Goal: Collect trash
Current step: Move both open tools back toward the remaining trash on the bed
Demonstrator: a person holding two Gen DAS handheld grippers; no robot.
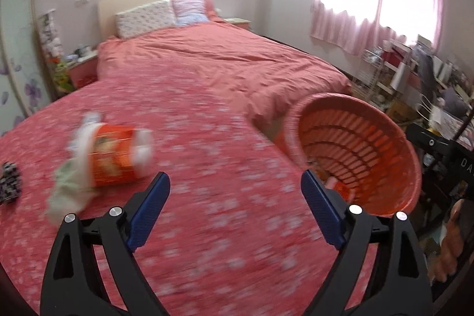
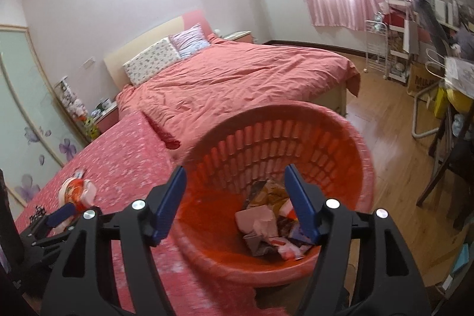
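An orange instant-noodle cup (image 1: 115, 156) lies on its side on the red flowered bedspread (image 1: 225, 227), with crumpled tissue and a pale green wrapper (image 1: 71, 191) at its mouth. My left gripper (image 1: 235, 191) hovers open to the right of the cup, with nothing between its fingers. An orange slatted basket (image 2: 296, 138) leans at the bed's right edge, with crumpled wrappers and paper (image 2: 272, 221) in its bottom. My right gripper (image 2: 234, 197) stands open above the basket's mouth and holds nothing. The right wrist view also shows the cup (image 2: 75, 191), with one blue left-gripper finger (image 2: 60, 215) beside it.
A small black-and-white patterned thing (image 1: 10, 182) lies at the bed's left edge. A second bed with a salmon quilt (image 1: 225, 64) and pillows stretches beyond. Right of the basket (image 1: 355, 153) is wooden floor (image 2: 394, 168), then chairs, a desk and cluttered shelves (image 2: 400, 49).
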